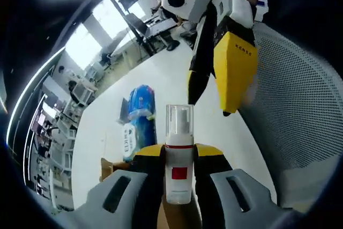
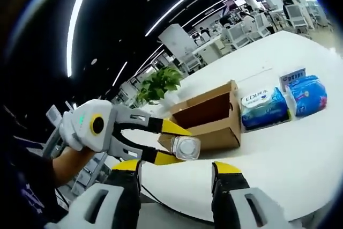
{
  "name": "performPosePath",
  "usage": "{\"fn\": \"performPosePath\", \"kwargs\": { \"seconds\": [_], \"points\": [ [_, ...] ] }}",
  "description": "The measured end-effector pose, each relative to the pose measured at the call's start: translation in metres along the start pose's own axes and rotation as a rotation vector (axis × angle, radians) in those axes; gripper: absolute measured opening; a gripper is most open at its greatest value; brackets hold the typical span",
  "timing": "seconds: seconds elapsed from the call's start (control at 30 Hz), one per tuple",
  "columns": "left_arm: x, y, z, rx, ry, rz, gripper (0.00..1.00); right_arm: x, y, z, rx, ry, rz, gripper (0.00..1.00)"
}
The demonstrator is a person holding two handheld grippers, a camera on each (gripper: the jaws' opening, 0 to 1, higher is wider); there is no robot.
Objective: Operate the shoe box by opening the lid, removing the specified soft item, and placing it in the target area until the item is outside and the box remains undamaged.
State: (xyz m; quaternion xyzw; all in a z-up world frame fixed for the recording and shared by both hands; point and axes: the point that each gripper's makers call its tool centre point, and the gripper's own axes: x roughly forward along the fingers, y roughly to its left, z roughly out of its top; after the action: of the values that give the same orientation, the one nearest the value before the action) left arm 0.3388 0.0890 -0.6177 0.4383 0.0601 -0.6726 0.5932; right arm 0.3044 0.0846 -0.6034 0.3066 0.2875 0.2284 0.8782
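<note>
The left gripper point(image 2: 174, 142) is closed on a clear pump bottle point(image 1: 179, 164) with a white body and a red square label, its jaws clamping the body below the transparent cap. In the right gripper view the bottle hangs in the air just in front of the open cardboard shoe box point(image 2: 206, 117), outside it and above the white table point(image 2: 300, 154).

The right gripper point(image 1: 214, 103) holds nothing; its yellow-tipped jaws stand apart, above and beyond the bottle.

Handling, as a judgement: the bottle looks light, rigid and smooth-walled, so likely slippery. The mid-body grip seems sound. The cap looks thin and possibly brittle, so best left alone.

The box is corrugated card with its flap raised; no damage can be made out. It would dent under a sideways knock.

Right of the box lie a white-and-blue tissue pack point(image 2: 263, 108) and a blue soft pack point(image 2: 308, 95), with a small card point(image 2: 292, 78) behind them. A potted plant point(image 2: 158, 87) stands behind the box.

Room: open office, ceiling strip lights, desks beyond. A white mesh chair back point(image 1: 300, 111) is near the bottle.
</note>
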Motion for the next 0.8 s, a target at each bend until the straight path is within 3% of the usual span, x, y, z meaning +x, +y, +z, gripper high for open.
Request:
{"fn": "performPosePath", "kwargs": {
  "seconds": [0.33,0.5,0.8],
  "points": [
    [0.004,-0.007,0.008,0.053,-0.009,-0.015,0.19,0.0,-0.008,0.009,0.032,-0.041,-0.025,0.37],
    [0.008,-0.01,0.014,0.075,-0.019,-0.014,0.19,0.002,-0.01,0.012,0.041,-0.061,-0.042,0.28],
    [0.017,-0.016,0.021,0.086,-0.018,-0.018,0.19,0.004,-0.019,0.008,0.061,-0.055,-0.083,0.18]
  ]
}}
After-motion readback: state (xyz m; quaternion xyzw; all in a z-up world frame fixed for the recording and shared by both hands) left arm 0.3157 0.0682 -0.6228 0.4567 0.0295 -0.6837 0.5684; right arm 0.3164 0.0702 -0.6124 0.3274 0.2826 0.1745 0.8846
